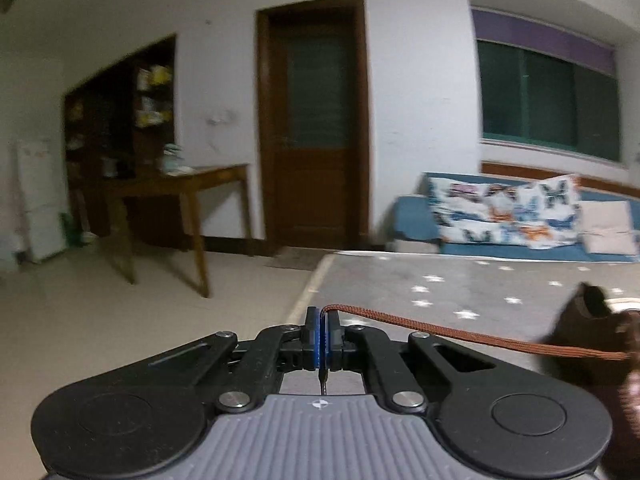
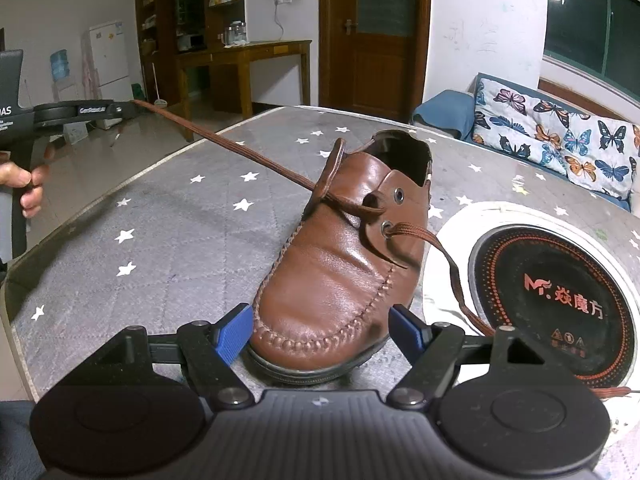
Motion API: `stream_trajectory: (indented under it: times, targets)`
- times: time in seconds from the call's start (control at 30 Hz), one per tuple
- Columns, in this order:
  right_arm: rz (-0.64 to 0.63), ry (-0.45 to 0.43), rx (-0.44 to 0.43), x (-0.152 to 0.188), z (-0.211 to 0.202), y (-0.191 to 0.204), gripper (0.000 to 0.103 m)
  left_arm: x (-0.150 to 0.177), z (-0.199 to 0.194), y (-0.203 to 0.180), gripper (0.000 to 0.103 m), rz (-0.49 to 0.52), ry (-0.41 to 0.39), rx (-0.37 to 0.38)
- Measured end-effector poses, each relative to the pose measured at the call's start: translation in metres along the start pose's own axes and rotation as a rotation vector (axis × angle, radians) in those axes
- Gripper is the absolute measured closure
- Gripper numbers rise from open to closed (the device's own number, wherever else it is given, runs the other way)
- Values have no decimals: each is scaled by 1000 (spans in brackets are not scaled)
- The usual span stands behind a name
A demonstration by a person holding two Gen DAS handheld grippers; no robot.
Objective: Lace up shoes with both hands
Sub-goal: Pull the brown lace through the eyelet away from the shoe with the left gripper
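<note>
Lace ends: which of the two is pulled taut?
The end running to the left gripper, pinched between its fingers. The other lace end lies slack beside the shoe.

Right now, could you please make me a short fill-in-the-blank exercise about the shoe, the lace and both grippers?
1. The left gripper is shut on the ____.
2. The right gripper stands on both sides of the toe of the ____.
3. The shoe has the colour ____.
4. The lace runs from the left gripper to the shoe and is pulled ____.

Missing words: lace; shoe; brown; tight
</note>
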State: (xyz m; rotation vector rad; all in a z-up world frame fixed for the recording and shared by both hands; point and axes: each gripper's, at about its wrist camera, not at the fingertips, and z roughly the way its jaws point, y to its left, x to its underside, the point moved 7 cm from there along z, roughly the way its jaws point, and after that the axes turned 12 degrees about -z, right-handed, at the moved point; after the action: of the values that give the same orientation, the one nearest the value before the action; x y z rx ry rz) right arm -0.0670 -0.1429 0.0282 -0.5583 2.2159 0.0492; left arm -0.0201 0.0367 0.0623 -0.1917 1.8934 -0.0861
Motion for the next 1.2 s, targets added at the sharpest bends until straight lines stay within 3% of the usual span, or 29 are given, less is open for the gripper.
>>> stream_trajectory:
  times: [0.27, 0.47, 1.0, 1.2]
  targets:
    - [1, 1, 7, 0, 2, 2, 27, -11, -4, 21, 100, 19, -72, -129]
    - [15, -4, 8, 1, 2, 2, 27, -3, 2, 19, 101, 59, -60, -197]
    - [19, -42, 31, -5, 0, 3, 27, 0, 7, 37, 100, -5, -8, -203]
    - [7, -56, 33, -14, 2, 5, 27, -3, 11, 55, 100, -176, 24, -172]
